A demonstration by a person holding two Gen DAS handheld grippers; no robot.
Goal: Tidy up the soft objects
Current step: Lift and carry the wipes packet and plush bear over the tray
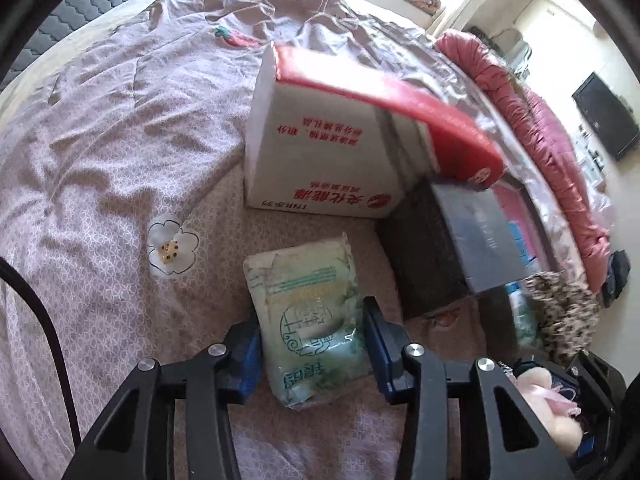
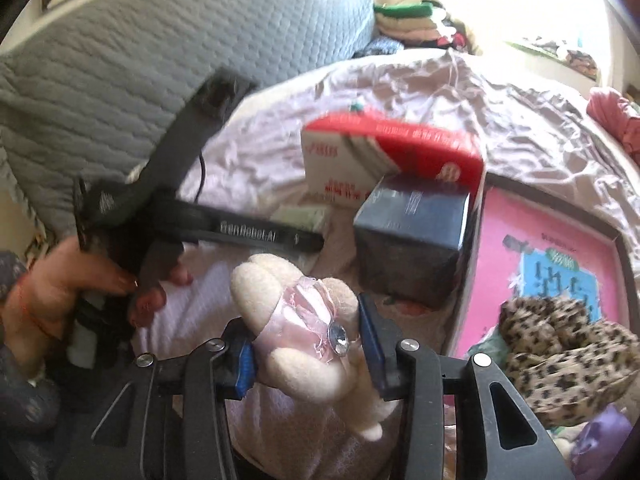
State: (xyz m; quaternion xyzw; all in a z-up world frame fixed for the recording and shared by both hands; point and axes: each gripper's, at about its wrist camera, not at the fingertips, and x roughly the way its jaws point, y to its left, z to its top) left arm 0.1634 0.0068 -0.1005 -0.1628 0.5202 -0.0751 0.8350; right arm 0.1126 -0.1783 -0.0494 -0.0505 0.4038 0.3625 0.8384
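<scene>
A pale green soft tissue pack (image 1: 308, 312) lies on the mauve bedsheet (image 1: 120, 140). My left gripper (image 1: 314, 332) points down over it, and both blue pads press its sides. My right gripper (image 2: 308, 354) is shut on a cream plush toy (image 2: 300, 328) with a pink ribbon and a clear gem, held up above the bed. In the left wrist view the plush toy (image 1: 548, 400) shows at the bottom right. In the right wrist view a hand (image 2: 60, 292) holds the left tool, whose fingers (image 2: 256, 236) reach toward the tissue pack (image 2: 304, 216).
A white and red carton (image 1: 320, 140) stands behind the pack, with a dark grey box (image 1: 460, 240) to its right. A pink-lined box (image 2: 540, 240) holds a leopard-print soft item (image 2: 560, 352). A pink quilt (image 1: 540, 120) lines the bed's right edge. A grey quilted cushion (image 2: 140, 60) lies far left.
</scene>
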